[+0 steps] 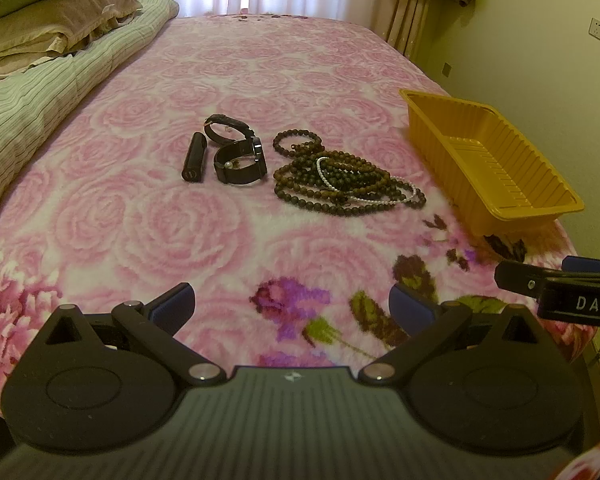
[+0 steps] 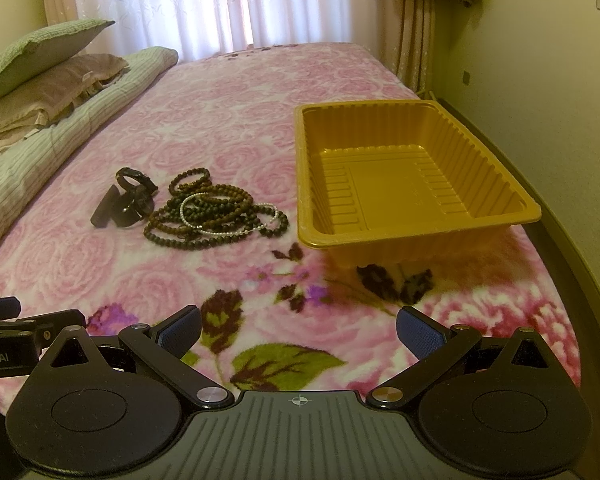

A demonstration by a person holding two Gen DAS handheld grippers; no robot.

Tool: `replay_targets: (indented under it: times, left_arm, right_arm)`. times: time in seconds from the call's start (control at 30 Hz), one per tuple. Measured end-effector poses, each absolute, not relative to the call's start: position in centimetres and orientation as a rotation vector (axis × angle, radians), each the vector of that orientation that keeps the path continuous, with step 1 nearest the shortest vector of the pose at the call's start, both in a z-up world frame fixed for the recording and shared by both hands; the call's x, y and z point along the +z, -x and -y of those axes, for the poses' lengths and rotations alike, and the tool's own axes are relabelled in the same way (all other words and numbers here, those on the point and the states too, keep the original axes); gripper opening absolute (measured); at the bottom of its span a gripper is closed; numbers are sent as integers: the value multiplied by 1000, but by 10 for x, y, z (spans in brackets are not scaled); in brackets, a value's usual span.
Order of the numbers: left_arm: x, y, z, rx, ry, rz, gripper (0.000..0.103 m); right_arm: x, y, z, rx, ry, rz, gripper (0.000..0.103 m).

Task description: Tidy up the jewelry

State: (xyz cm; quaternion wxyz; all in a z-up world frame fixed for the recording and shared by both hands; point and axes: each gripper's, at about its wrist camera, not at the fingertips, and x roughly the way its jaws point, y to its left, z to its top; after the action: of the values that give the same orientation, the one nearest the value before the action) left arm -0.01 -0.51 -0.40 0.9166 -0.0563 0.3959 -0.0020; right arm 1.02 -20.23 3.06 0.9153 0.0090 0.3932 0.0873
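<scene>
Wooden bead strands lie tangled with a pearl bracelet on the bed, beside the empty yellow tray. Left gripper and right gripper: fingers spread, nothing held. Risk: one pinch drags the whole knot; soft blanket lets beads slip.

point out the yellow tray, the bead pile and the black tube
yellow tray [image 2: 416,208], right wrist view, bare floor.
bead pile [image 1: 340,178], left wrist view, middle of the tangled strands.
black tube [image 1: 195,157], left wrist view, mid-body.
</scene>
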Motion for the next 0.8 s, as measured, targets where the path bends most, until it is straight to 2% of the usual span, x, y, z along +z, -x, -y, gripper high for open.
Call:
replay_targets:
  times: [0.47,0.8]
  left_arm:
    - [-4,-2,6,-10,122,-813,103]
    - [-1,-29,-8,-45,229,-795,103]
  right_arm:
    - [31,-11,205,171,-35,-794,103]
    - [57,-18,251,117,-131,-644,102]
